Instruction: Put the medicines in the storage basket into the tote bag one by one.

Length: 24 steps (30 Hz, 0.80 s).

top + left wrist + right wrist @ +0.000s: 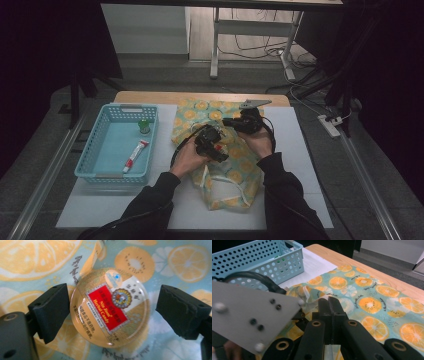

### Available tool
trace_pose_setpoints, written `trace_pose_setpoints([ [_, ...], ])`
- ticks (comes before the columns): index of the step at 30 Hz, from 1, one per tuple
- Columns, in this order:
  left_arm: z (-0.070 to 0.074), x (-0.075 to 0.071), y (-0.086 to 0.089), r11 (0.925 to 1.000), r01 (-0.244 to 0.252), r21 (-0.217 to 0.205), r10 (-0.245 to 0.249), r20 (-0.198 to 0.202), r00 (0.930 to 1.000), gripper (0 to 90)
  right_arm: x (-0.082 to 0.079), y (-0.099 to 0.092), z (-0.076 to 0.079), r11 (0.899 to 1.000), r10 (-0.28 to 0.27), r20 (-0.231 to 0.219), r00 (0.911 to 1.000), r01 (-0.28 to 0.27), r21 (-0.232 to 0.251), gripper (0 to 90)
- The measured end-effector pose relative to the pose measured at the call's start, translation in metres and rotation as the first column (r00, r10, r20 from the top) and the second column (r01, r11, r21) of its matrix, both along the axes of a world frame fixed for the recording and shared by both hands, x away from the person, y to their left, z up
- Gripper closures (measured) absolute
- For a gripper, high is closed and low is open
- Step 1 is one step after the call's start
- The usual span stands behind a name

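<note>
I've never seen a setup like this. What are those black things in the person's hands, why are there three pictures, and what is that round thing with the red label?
The person holds a hand-operated clamp in each hand: the left gripper and the right gripper. One picture looks down from above the table; the other two come from small cameras riding on each gripper, looking along its black jaws.

On the table lie a fruit-print cloth bag and a blue basket holding a tube and a small green item.

The left gripper view shows a round herbal candy tin lying on the fabric between the jaws, which stand open; one pad sits at its rim, the other apart. The right gripper's jaws are shut, seemingly pinching the bag's edge.
</note>
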<state>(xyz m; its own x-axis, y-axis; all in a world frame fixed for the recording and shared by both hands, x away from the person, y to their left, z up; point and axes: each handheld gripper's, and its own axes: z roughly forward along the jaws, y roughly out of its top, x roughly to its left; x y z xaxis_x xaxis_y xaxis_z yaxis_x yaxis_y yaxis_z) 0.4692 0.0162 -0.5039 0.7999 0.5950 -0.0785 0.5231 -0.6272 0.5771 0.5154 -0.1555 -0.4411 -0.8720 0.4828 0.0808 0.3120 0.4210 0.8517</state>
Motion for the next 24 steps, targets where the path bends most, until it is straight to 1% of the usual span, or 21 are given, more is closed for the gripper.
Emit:
trace_pose_setpoints([
  [3,0.007,-0.005,0.003,0.9997,0.006,-0.024,-0.006,-0.002,1.0000,7.7,-0.001,0.000,0.002,1.000,0.001,0.001,1.0000,-0.001,0.004,90.0],
  [5,0.012,-0.009,0.007,0.9986,0.013,-0.052,-0.014,-0.012,0.9998,6.1,-0.002,0.000,0.002,1.000,0.005,0.003,1.0000,-0.005,0.008,90.0],
  [7,0.016,-0.013,0.013,0.9958,0.013,-0.091,-0.016,-0.028,0.9995,5.3,-0.003,0.001,0.003,1.000,0.006,0.003,1.0000,-0.006,0.007,90.0],
  [9,0.020,-0.018,0.018,0.9931,0.016,-0.116,-0.020,-0.030,0.9993,4.1,-0.004,0.002,0.003,1.000,0.013,0.002,0.9999,-0.013,0.006,90.0],
  [10,0.021,-0.020,0.020,0.9909,0.023,-0.132,-0.027,-0.029,0.9992,4.0,-0.004,0.003,0.003,1.000,0.017,0.003,0.9998,-0.017,0.002,90.0],
  [12,0.023,-0.024,0.026,0.9864,0.040,-0.159,-0.047,-0.040,0.9981,2.6,-0.004,0.004,0.003,1.000,0.021,0.006,0.9998,-0.021,0.002,90.0],
  [15,0.027,-0.029,0.034,0.9827,0.035,-0.182,-0.042,-0.034,0.9986,1.2,-0.005,0.004,0.004,1.000,0.021,0.005,0.9998,-0.021,0.000,90.0],
  [18,0.032,-0.034,0.041,0.9791,0.042,-0.199,-0.048,-0.022,0.9986,0.9,-0.006,0.003,0.005,1.000,0.020,0.007,0.9998,-0.020,0.001,90.0],
  [21,0.037,-0.038,0.050,0.9731,0.051,-0.224,-0.058,-0.024,0.9980,1.0,-0.006,0.002,0.005,1.000,0.019,0.007,0.9998,-0.019,0.003,90.0],
  [24,0.041,-0.041,0.057,0.9672,0.063,-0.246,-0.075,-0.039,0.9964,1.0,-0.006,0.003,0.004,1.000,0.021,0.007,0.9998,-0.021,0.002,90.0],
])
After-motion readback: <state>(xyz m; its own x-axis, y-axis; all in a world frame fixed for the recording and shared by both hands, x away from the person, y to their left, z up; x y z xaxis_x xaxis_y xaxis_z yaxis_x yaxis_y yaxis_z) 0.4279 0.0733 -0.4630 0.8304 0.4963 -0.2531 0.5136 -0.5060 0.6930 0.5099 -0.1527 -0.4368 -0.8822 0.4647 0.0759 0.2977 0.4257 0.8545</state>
